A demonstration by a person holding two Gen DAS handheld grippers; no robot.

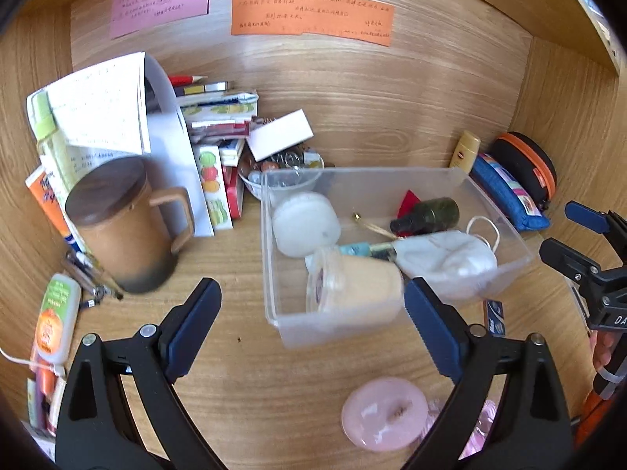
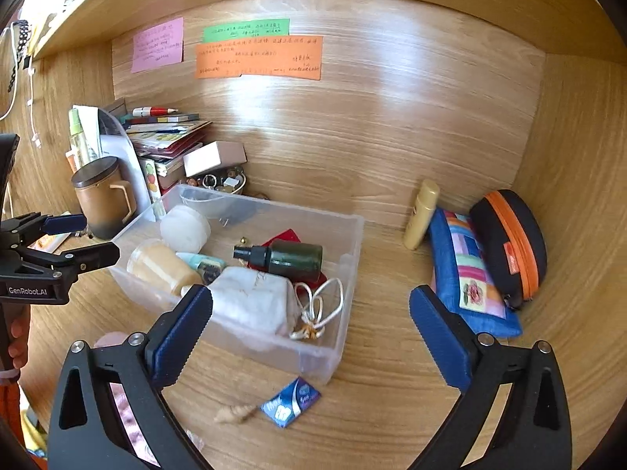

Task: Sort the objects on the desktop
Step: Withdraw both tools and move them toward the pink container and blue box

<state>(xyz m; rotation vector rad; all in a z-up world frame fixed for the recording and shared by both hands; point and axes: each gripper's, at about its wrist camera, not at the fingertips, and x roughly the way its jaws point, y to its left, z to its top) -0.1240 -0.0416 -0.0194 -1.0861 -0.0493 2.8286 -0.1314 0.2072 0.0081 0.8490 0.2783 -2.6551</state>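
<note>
A clear plastic bin (image 1: 274,313) (image 2: 345,258) stands mid-desk. It holds a white jar (image 1: 305,223), a beige jar (image 1: 360,293) (image 2: 160,266), a dark green spray bottle (image 1: 427,215) (image 2: 290,258), a white cloth pouch (image 1: 446,258) (image 2: 254,301) and a small tube. My left gripper (image 1: 313,317) is open and empty at the bin's near corner. My right gripper (image 2: 309,321) is open and empty over the bin's near right side. It also shows in the left wrist view (image 1: 564,231). A blue sachet (image 2: 292,401) lies on the desk in front of the bin.
A brown lidded mug (image 1: 125,227), stacked books and papers (image 1: 211,125) and a bowl of trinkets (image 2: 223,184) crowd the back left. A yellow tube (image 2: 421,215), a patchwork pouch (image 2: 470,274) and a black-orange case (image 2: 509,243) stand right. A pink disc (image 1: 384,413) lies near.
</note>
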